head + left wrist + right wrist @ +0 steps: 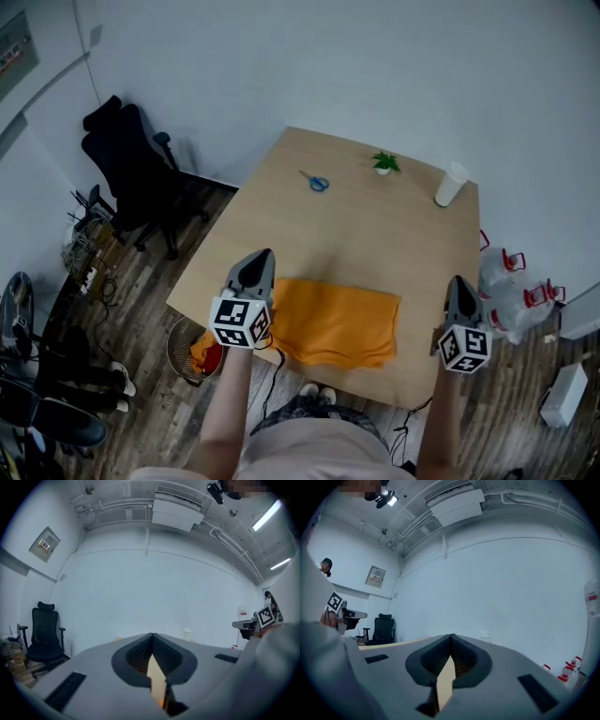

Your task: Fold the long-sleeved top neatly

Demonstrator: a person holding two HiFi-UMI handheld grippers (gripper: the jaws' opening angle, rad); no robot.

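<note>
Garment condition first: the orange long-sleeved top (336,322) lies on the near part of the light wooden counter (375,234) as a compact rectangle. No sleeve is showing, and its slightly rumpled near edge lies close to the counter's front edge. The left gripper (263,255) is held at the top's left end. The right gripper (457,281) is well apart from it, beyond its right side. Neither appears to touch the cloth. Both point about level toward the far wall, and each gripper view bears this out. The left jaws are closed tip to tip with nothing clamped, and the right jaws are likewise closed and empty, with only wall and a strip of counter ahead. Judgement: tools held clear and shut fit a fold that is complete or nearly so, the hands kept off so the layers are not disturbed. Blue-handled scissors (316,182), a small green potted plant (384,163) and a white cylinder (451,184) stand toward the far end, well apart from the top, which leaves the near half free as working area. A round wire basket (180,349) holding orange and red items sits on the floor by the counter's left corner and plays no apparent part.
</note>
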